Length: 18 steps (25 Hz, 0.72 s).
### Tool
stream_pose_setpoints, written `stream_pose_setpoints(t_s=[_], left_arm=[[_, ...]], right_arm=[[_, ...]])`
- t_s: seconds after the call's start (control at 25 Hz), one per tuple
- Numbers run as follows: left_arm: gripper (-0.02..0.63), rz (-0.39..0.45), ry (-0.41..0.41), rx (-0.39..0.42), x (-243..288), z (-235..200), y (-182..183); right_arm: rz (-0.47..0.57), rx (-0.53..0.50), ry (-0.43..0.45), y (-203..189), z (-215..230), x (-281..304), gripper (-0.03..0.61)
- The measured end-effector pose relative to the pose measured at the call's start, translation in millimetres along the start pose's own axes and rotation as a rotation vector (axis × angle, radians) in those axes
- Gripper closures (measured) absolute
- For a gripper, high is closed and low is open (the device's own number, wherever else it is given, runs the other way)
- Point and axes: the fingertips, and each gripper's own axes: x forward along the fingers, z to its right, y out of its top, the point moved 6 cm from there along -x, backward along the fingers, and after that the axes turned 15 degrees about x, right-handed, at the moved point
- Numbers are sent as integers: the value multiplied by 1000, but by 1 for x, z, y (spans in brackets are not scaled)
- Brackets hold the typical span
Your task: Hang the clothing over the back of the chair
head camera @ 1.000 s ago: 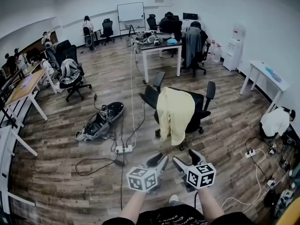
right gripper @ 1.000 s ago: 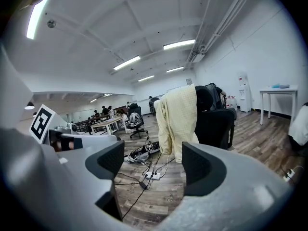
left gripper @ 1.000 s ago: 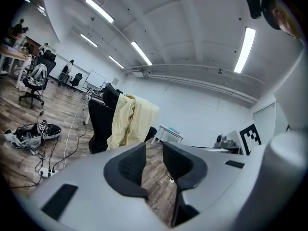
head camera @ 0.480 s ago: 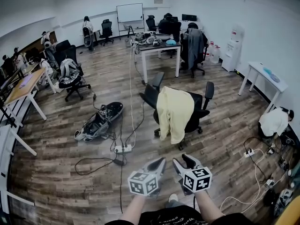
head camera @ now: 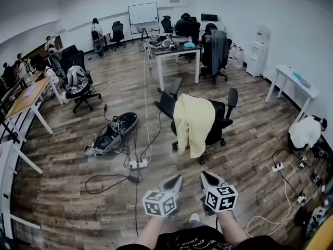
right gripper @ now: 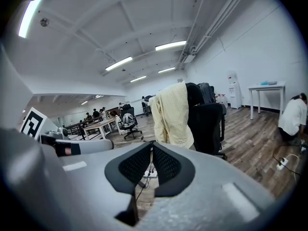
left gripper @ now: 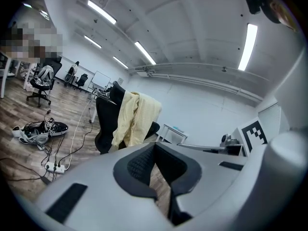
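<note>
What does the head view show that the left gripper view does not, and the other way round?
Only the head view: the person in white crouching at the far right, and the wearer's forearms. Only the left gripper view: the left gripper's ribbed pads, shut with nothing between them. Both: the yellow garment draped over the black chair's back, and the power strip.

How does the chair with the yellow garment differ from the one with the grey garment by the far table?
The near chair carries pale yellow clothing; the far chair carries a grey garment. The near chair stands alone on open floor; the far chair is drawn up beside the white table. Both are black wheeled office chairs with clothing draped over the backrest.
</note>
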Motion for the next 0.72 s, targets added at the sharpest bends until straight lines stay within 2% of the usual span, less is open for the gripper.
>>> stream_pose_setpoints(t_s=[0.16, 0.28, 0.4, 0.56, 0.72], left_arm=[[603, -10, -2, 3, 3, 6, -1], [603, -26, 7, -19, 6, 7, -5], [603, -39, 21, -25, 4, 11, -15], [603, -59, 74, 10, 9, 10, -18], [603, -71, 85, 29, 10, 11, -19]], right_arm=[[-13, 29, -10, -5, 3, 0, 572], [-30, 14, -19, -10, 3, 0, 572], [-31, -34, -37, -19, 1, -4, 574], [-6, -133, -107, -19, -1, -5, 574], [7, -147, -125, -19, 0, -8, 574]])
